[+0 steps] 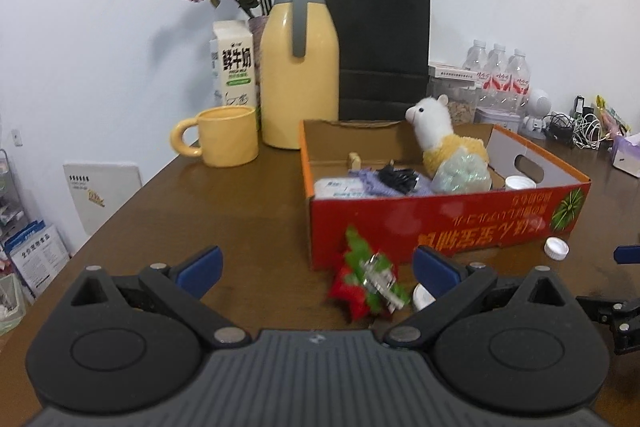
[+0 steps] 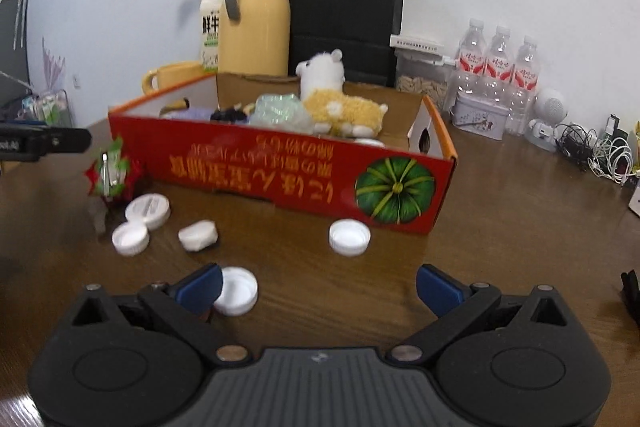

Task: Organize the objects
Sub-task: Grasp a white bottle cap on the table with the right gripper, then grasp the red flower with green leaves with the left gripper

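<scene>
A red cardboard box (image 1: 440,223) (image 2: 280,171) stands on the brown table and holds a plush alpaca (image 1: 444,135) (image 2: 336,95), a clear bag, a black clip and small packets. A red and green foil ornament (image 1: 368,279) (image 2: 112,171) lies in front of the box, between the open fingers of my left gripper (image 1: 318,267). Several white bottle caps (image 2: 348,237) lie on the table. My right gripper (image 2: 318,287) is open and empty, with one cap (image 2: 236,291) beside its left fingertip.
A yellow thermos jug (image 1: 298,67), yellow mug (image 1: 224,141), milk carton (image 1: 234,63), dried roses and a black paper bag (image 1: 380,43) stand behind the box. Water bottles (image 2: 496,67), a tin, a small white speaker and cables sit at the right rear.
</scene>
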A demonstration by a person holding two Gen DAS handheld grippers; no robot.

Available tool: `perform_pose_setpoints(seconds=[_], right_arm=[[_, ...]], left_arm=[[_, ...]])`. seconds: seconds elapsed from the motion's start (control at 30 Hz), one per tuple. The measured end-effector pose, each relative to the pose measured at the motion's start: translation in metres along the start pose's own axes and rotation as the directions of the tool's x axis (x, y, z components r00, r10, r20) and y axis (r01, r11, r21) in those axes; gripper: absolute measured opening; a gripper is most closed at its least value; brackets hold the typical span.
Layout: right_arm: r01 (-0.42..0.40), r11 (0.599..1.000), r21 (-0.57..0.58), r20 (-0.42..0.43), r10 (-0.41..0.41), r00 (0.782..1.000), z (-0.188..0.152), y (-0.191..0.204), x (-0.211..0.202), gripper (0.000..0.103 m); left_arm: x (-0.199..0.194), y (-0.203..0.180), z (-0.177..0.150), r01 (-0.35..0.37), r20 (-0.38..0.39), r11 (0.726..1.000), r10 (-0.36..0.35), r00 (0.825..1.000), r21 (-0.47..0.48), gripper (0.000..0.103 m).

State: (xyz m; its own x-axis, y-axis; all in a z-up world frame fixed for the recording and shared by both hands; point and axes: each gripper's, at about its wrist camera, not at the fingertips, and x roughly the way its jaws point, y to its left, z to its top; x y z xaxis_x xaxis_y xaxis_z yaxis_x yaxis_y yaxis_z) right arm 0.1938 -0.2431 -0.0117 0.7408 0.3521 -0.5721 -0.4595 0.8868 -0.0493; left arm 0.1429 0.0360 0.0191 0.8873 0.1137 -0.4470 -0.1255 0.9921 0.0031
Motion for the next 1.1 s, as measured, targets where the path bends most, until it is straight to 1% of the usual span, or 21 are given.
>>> perform_pose_setpoints(seconds=[0.13, 0.2, 0.27, 0.33, 0.37, 0.43, 0.47, 0.53, 0.57, 0.63, 0.8, 0.9, 1.0, 1.1], right_arm=[[-0.042, 0.999, 0.018, -0.035, 0.043, 0.998, -0.002, 0.002, 0.005, 0.103], [-0.054, 0.998, 0.02, -0.033, 0.055, 0.998, -0.001, 0.004, 0.006, 0.102], [-0.054, 0.998, 0.013, -0.041, 0.055, 0.998, 0.0, 0.006, 0.009, 0.097], [-0.053, 0.999, 0.009, -0.057, 0.053, 0.997, 0.002, 0.008, 0.013, 0.085], [-0.061, 0.998, 0.015, -0.055, 0.062, 0.997, 0.002, 0.008, 0.014, 0.084], [-0.074, 0.997, 0.017, -0.051, 0.075, 0.996, 0.004, 0.009, 0.014, 0.071], [-0.08, 0.997, 0.016, -0.047, 0.081, 0.996, 0.004, 0.01, 0.014, 0.067], [-0.094, 0.995, 0.01, -0.04, 0.095, 0.995, 0.005, 0.013, 0.013, 0.051], [-0.101, 0.995, 0.003, -0.036, 0.101, 0.994, 0.005, 0.015, 0.012, 0.046], [-0.113, 0.994, -0.005, -0.031, 0.113, 0.993, 0.005, 0.018, 0.011, 0.027], [-0.111, 0.994, -0.01, -0.022, 0.11, 0.994, 0.005, 0.02, 0.008, 0.027], [-0.098, 0.995, 0.001, 0.009, 0.098, 0.995, 0.004, 0.019, 0.003, 0.027], [-0.066, 0.998, 0.017, 0.055, 0.065, 0.996, 0.004, 0.016, -0.004, 0.027], [-0.017, 0.999, 0.05, 0.119, 0.011, 0.993, 0.002, 0.012, -0.014, 0.027]], left_arm=[[-0.009, 0.008, -0.006, -0.006, -0.008, 1.0, 0.006, 1.0, -0.004, 0.103], [-0.012, 0.011, -0.007, -0.011, -0.009, 1.0, 0.011, 1.0, -0.007, 0.103], [-0.014, 0.013, -0.009, -0.015, -0.011, 1.0, 0.015, 1.0, -0.01, 0.103], [-0.015, 0.015, -0.01, -0.02, -0.015, 1.0, 0.02, 1.0, -0.012, 0.103], [-0.015, 0.016, -0.01, -0.019, -0.016, 1.0, 0.019, 1.0, -0.014, 0.103], [-0.016, 0.017, -0.011, -0.02, -0.019, 1.0, 0.02, 1.0, -0.017, 0.103], [-0.016, 0.017, -0.011, -0.019, -0.02, 1.0, 0.018, 1.0, -0.017, 0.103], [-0.016, 0.016, -0.013, -0.012, -0.025, 1.0, 0.012, 1.0, -0.016, 0.103], [-0.015, 0.016, -0.013, -0.012, -0.028, 1.0, 0.011, 1.0, -0.014, 0.103], [-0.013, 0.015, -0.015, -0.011, -0.036, 1.0, 0.011, 0.999, -0.013, 0.103], [-0.008, 0.011, -0.017, -0.007, -0.047, 1.0, 0.006, 0.999, -0.01, 0.103], [-0.004, 0.008, -0.018, -0.005, -0.054, 1.0, 0.005, 0.999, -0.008, 0.103], [0.001, 0.005, -0.018, -0.002, -0.059, 1.0, 0.002, 0.998, -0.007, 0.103], [0.007, 0.001, -0.017, -0.001, -0.067, 1.0, 0.0, 0.998, -0.014, 0.103]])
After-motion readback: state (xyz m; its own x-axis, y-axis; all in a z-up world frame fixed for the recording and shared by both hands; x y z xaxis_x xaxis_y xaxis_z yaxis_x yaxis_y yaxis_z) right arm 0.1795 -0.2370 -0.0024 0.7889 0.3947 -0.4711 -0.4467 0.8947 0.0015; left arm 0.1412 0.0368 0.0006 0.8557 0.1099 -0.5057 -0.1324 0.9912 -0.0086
